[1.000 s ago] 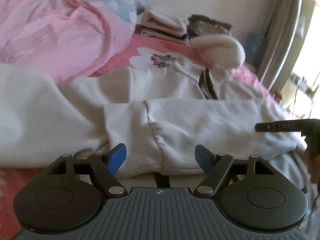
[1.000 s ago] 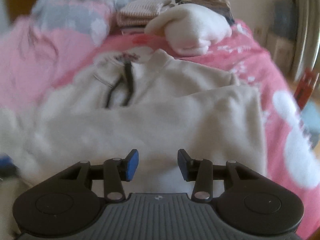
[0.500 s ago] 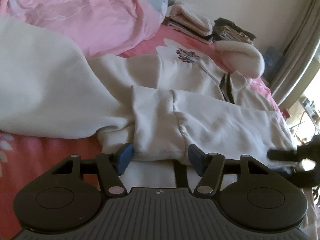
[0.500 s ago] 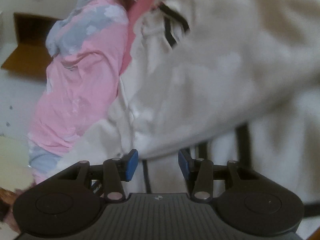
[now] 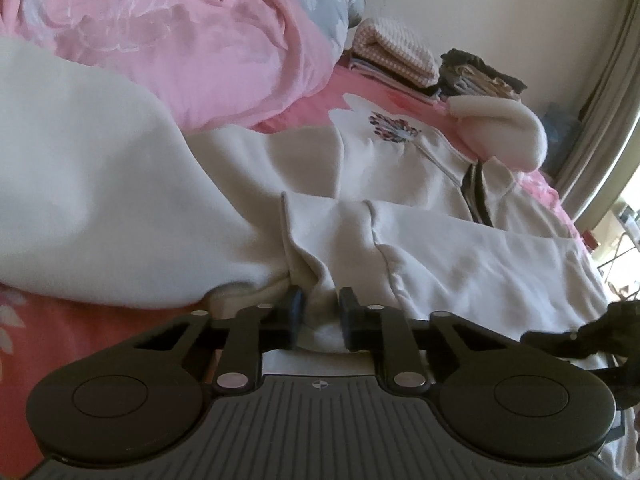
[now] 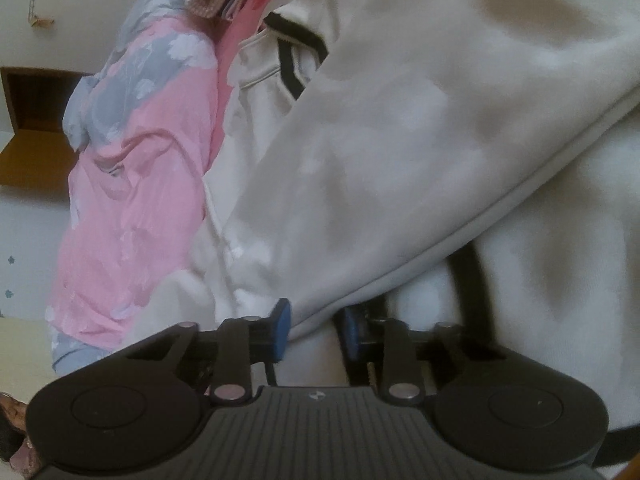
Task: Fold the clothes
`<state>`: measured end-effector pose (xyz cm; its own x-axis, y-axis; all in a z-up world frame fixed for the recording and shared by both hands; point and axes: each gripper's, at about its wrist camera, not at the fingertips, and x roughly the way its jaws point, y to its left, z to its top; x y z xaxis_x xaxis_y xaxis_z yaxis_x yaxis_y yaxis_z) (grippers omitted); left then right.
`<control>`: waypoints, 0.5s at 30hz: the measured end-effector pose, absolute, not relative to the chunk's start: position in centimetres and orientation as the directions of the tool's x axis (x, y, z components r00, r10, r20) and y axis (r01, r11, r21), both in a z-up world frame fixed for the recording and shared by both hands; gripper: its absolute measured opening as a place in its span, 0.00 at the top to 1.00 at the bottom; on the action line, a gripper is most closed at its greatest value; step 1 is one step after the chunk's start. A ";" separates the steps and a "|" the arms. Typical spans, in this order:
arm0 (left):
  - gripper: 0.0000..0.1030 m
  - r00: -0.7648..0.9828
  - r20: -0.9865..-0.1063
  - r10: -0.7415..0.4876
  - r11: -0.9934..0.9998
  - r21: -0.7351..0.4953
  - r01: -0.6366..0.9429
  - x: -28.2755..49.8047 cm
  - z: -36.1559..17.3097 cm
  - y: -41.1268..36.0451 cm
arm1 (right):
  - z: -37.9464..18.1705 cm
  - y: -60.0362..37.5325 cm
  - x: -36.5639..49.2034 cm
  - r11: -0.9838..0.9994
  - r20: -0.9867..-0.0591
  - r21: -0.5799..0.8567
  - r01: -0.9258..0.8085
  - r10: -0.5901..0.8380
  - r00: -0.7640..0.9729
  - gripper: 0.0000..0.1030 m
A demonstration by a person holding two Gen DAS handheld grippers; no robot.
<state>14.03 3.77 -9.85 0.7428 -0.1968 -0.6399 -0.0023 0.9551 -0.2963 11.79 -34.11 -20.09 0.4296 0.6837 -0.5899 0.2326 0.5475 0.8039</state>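
the cream fleece sweatshirt lies spread on the pink bed, its long axis running from 7 toward 1 o'clock in the left view. the left claw is closing on the bunched sleeve cuff at 12 o'clock; the right claw is closing on the sweatshirt's soft, thick, ribbed hem, which slants toward 2 o'clock

Daylight entered from the window at right, overexposing that edge. Both fisheye views bent lines and darkened toward the corners. The right wrist view was soft and blurred across the garment.
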 end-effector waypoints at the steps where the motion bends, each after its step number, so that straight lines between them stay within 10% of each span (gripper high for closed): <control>1: 0.85 0.746 -0.636 -0.197 0.955 -0.296 0.000 14.1 -9.9 3.8 | -20.3 -34.3 11.8 0.545 -0.589 0.805 0.234 0.684 0.432 0.81; 15: 0.88 0.800 -0.571 -0.182 0.968 -0.246 0.045 15.7 -9.4 2.8 | -20.6 -34.6 13.0 0.560 -0.582 0.802 0.207 0.658 0.477 0.91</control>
<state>15.70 2.84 -9.36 0.8003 -0.1823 -0.5713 0.0451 0.9683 -0.2458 13.04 -34.60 -20.56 0.4770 0.6581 -0.5825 0.2068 0.5601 0.8022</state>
